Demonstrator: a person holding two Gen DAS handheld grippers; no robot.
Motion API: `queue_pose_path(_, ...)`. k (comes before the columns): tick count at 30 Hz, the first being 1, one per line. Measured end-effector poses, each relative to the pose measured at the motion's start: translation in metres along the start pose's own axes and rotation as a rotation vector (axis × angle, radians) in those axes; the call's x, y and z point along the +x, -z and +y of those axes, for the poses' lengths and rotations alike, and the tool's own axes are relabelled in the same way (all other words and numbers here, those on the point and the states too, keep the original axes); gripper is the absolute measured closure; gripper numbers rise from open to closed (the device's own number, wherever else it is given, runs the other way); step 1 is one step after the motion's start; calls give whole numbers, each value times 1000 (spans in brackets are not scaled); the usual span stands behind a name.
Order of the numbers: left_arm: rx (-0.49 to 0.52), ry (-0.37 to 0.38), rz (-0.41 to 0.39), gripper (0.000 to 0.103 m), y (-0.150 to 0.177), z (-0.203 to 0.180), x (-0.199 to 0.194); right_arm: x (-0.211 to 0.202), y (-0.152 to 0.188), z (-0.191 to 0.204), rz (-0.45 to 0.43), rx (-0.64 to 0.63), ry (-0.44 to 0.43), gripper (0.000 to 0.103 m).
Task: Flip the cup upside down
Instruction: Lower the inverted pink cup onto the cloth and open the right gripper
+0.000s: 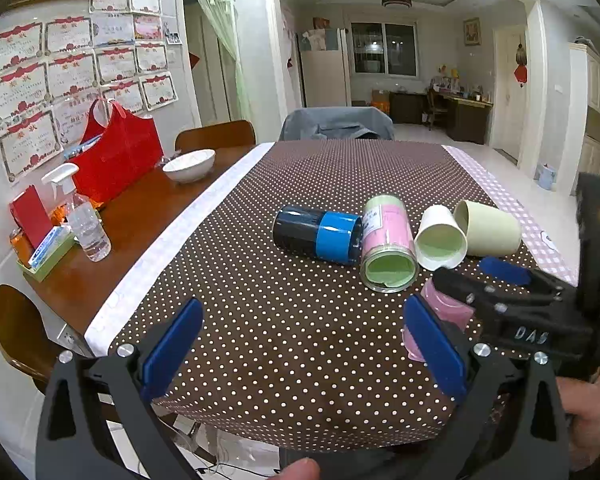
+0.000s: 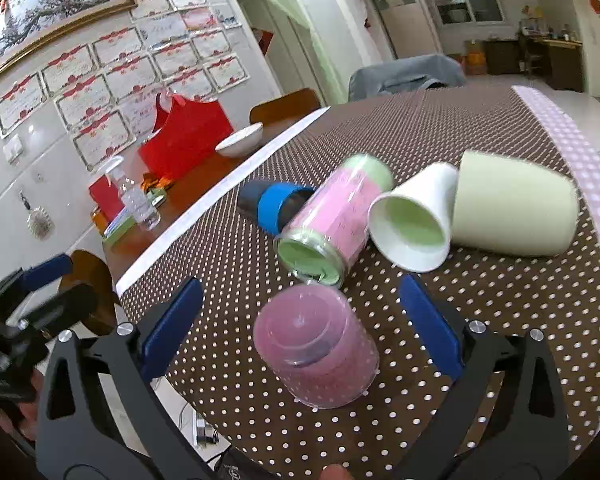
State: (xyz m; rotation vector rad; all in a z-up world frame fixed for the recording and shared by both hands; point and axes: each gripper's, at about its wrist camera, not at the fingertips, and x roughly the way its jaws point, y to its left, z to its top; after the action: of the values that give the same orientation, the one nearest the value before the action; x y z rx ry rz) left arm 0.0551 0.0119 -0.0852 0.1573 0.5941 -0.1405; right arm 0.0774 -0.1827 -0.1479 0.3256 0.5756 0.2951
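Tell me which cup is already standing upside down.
The translucent pink cup, nearest the right gripper, stands base up; the other four lie on their sides.

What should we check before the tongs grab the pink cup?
1. Right tongs open: ok.
2. See-through pink plastic cup sits between their blue pads: ok.
3. Pads touching cup: not yet.
4. Pink cup clear of the pink-and-green jar behind it: cannot tell, very close.
5. Left tongs open, off to the side: ok.
6. Bare dotted brown tablecloth beside it for landing: ok.
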Motion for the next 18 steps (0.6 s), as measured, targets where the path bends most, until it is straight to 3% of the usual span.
queue_pose_path(18,37,-8,-133,4,-19,-24,-52,-88,-23,10,-133,42,107,6)
